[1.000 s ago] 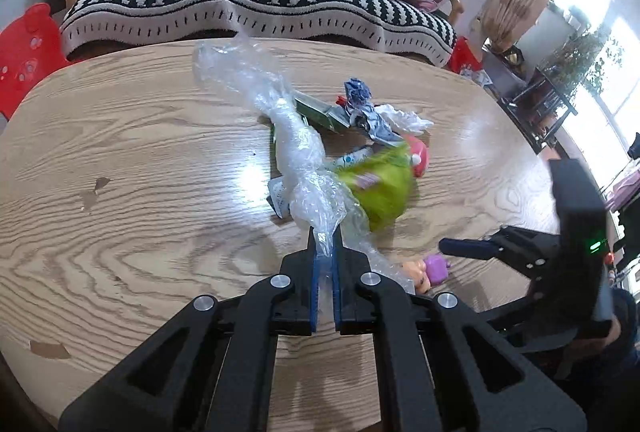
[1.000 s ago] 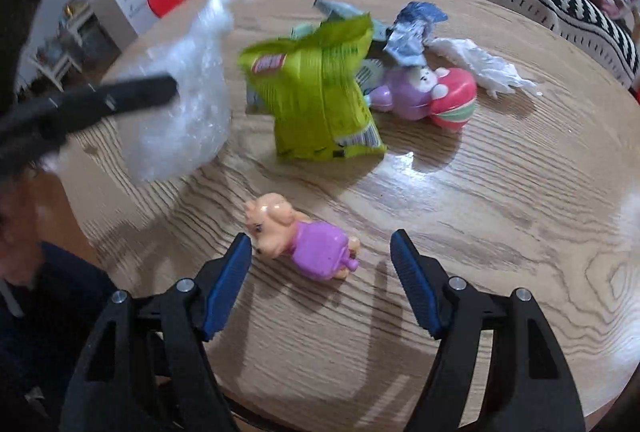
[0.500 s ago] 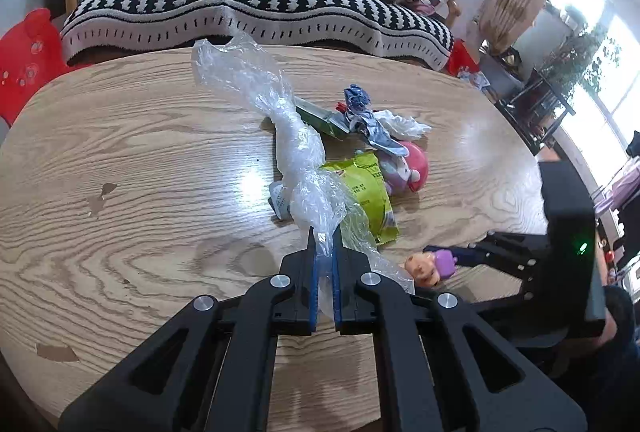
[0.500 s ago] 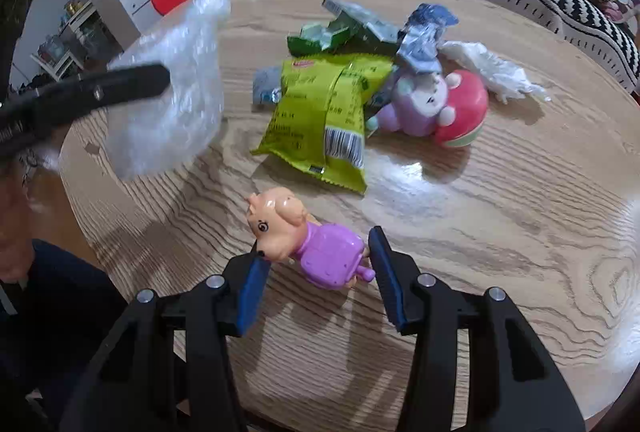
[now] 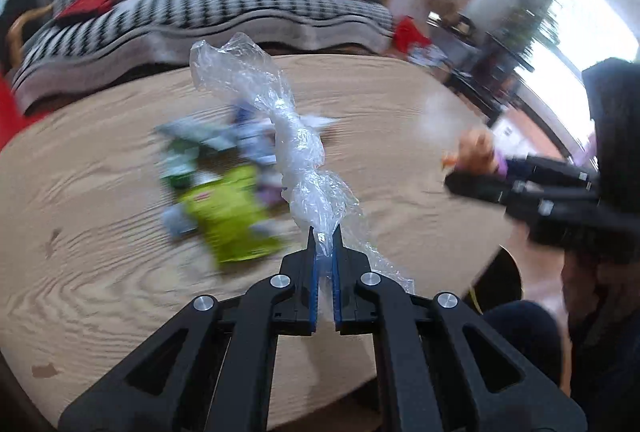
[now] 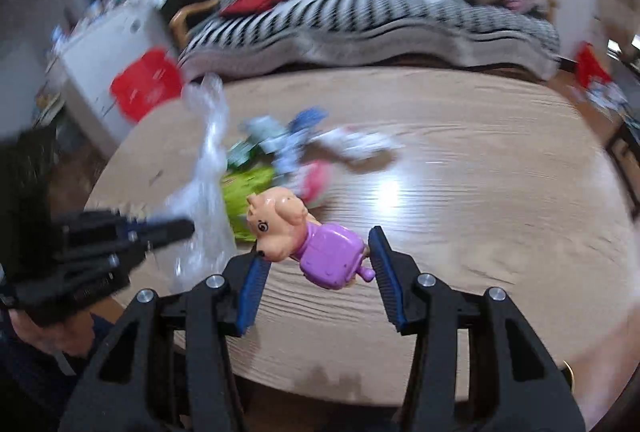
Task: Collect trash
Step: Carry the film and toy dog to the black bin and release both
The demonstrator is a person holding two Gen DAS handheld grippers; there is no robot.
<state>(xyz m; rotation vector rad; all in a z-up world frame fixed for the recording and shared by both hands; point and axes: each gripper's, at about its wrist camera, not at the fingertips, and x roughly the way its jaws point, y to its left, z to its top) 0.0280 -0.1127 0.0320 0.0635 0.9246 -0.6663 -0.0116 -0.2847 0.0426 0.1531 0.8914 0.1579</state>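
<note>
Left wrist view: left gripper (image 5: 324,238) pressed together on a clear plastic bag (image 5: 288,136), bag rising toward 12 o'clock. Green wrapper (image 5: 234,216) and blurred scraps on the wooden table (image 5: 100,272) at 10 o'clock, none collected yet.

Right wrist view: right gripper (image 6: 316,264) clamping a pig toy (image 6: 308,236) in a purple dress, apparently lifted clear of the table. Litter pile at 11 o'clock, bag at 9 o'clock. Judged barely begun: nothing visibly bagged, pile remaining.
</note>
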